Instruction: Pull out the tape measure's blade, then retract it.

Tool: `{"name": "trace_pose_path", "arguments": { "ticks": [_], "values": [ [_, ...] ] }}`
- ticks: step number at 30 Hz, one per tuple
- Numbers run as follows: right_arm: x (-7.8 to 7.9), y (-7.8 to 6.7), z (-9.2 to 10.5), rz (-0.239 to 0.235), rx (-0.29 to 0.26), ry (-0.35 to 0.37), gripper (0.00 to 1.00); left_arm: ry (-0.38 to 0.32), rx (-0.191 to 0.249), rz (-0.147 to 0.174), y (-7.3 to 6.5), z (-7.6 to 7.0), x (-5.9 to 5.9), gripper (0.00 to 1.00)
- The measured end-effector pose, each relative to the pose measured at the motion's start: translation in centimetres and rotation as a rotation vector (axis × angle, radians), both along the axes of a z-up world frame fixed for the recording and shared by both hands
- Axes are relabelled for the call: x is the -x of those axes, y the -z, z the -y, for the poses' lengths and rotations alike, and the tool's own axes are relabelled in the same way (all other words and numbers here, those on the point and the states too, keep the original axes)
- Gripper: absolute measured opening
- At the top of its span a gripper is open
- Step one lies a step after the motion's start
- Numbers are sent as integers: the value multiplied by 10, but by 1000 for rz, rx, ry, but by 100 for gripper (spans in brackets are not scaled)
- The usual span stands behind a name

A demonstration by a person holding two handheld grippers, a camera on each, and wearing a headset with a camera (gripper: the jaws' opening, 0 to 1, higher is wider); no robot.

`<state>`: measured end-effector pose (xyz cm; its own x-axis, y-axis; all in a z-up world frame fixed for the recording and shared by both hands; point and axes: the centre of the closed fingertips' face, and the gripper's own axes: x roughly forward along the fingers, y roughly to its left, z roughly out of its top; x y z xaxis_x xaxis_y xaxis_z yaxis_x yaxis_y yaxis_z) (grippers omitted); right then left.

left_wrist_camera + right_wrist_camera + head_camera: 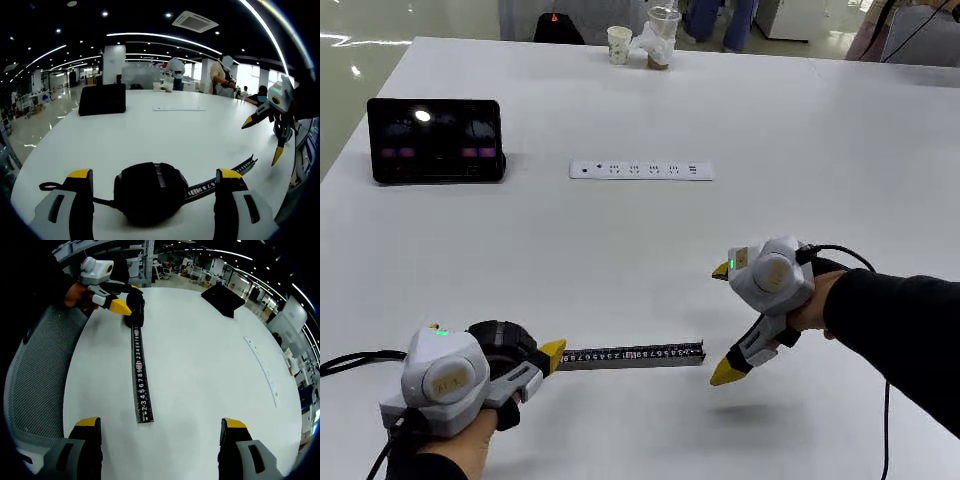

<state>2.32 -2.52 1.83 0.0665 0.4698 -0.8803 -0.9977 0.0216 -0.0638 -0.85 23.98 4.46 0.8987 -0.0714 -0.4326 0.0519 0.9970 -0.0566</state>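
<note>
now black tape measure (pixel 150 192), dark numbered blade (pixel 140 380) out flat.

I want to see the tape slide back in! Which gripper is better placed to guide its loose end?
Right. The right gripper is open, and the blade ends just ahead of it, between its jaws. The left gripper sits around the case, at the far end.

left gripper (pixel 155 174) — jaws apart, low | right gripper (pixel 723 322) — jaws wide, hovering
</note>
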Motion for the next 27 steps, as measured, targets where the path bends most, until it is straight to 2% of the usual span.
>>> {"name": "trace_pose_path", "arguments": {
  "ticks": [4,9,15,22,27],
  "values": [
    [2,6,-3,-20,9,-15,99,-3,1,10,0,-1,-1,99],
    [1,15,-4,-33,27,-27,93,-3,-1,36,0,-1,-3,99],
    [3,21,-5,-43,33,-43,85,-2,-4,33,4,-1,-5,99],
    [9,24,-5,-52,36,-87,64,7,-21,36,3,0,-6,99],
    [12,25,-6,-55,41,-114,53,9,-23,36,3,1,-6,99]
  ]
}}
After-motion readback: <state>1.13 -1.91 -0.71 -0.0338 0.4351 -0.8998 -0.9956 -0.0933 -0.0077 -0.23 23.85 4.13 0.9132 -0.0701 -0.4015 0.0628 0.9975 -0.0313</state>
